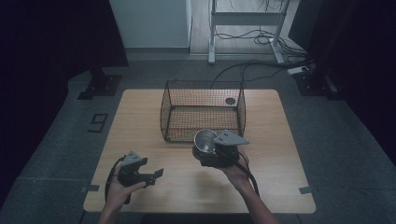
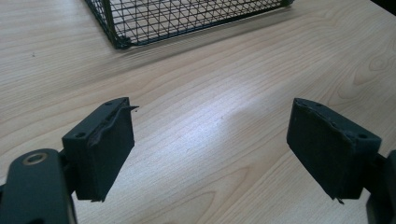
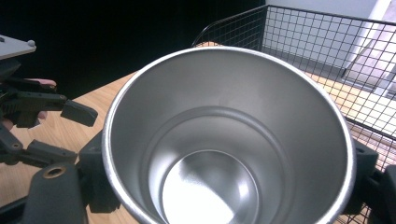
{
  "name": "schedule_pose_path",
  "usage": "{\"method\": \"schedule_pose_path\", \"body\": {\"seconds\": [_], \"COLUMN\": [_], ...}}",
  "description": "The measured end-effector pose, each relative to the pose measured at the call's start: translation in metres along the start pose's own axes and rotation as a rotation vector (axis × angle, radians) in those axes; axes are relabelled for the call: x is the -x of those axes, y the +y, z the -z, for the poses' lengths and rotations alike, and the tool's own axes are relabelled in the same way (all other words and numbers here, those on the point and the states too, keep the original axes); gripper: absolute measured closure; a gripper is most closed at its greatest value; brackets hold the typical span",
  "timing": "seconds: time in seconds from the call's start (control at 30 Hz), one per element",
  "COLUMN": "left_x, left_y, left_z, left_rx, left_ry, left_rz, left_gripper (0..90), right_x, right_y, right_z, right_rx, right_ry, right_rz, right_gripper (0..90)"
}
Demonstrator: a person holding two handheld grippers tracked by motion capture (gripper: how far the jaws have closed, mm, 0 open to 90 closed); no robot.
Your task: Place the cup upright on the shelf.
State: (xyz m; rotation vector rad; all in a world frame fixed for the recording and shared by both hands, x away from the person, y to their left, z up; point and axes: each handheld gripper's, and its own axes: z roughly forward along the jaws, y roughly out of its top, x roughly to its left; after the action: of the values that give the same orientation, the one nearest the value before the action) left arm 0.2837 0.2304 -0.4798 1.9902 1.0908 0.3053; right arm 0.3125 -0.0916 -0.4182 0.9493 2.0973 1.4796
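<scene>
We read one mark in the scene: a dark figure on the floor point(image 1: 56, 135) left of the table point(image 1: 140, 112), shaped like a 9 or a g point(image 1: 98, 122); we cannot tell which. We find no brand or label on the cup point(image 1: 205, 141), the basket point(image 1: 201, 111) or either gripper. The right gripper point(image 1: 211, 150) is held in the person's right hand point(image 1: 236, 169), the forearm entering from the bottom edge and angling up and left; the grey plate point(image 1: 229, 138) on top faces the high view. Its jaws are clamped on the cup, one pad on each side of the wall, as the right gripper view confirms. The cup is steel, held with its open mouth tilted toward the camera on the gripper, so we see its bare inside and bottom. It sits above the table, just in front of the basket's near wall, outside the basket. The left gripper point(image 1: 158, 176) rests in the left hand point(image 1: 122, 190) near the table's front-left, well apart from the cup, pointing right. Its jaws stand wide apart with only bare wood between them in the left gripper view; the basket's corner point(image 2: 119, 43) lies ahead of them.
</scene>
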Motion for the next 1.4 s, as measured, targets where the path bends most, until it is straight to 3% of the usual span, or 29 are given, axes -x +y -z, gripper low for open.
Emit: {"method": "schedule_pose_path", "body": {"seconds": [1.4], "left_x": [0.005], "left_y": [-0.001], "left_z": [-0.006], "left_rx": [-0.013], "left_ry": [-0.008], "left_rz": [-0.018], "left_gripper": [15.3], "right_x": [0.027], "right_y": [0.039], "right_z": [-0.024], "right_rx": [-0.005], "right_ry": [-0.047], "right_rz": [-0.024], "right_gripper": [18.3]}}
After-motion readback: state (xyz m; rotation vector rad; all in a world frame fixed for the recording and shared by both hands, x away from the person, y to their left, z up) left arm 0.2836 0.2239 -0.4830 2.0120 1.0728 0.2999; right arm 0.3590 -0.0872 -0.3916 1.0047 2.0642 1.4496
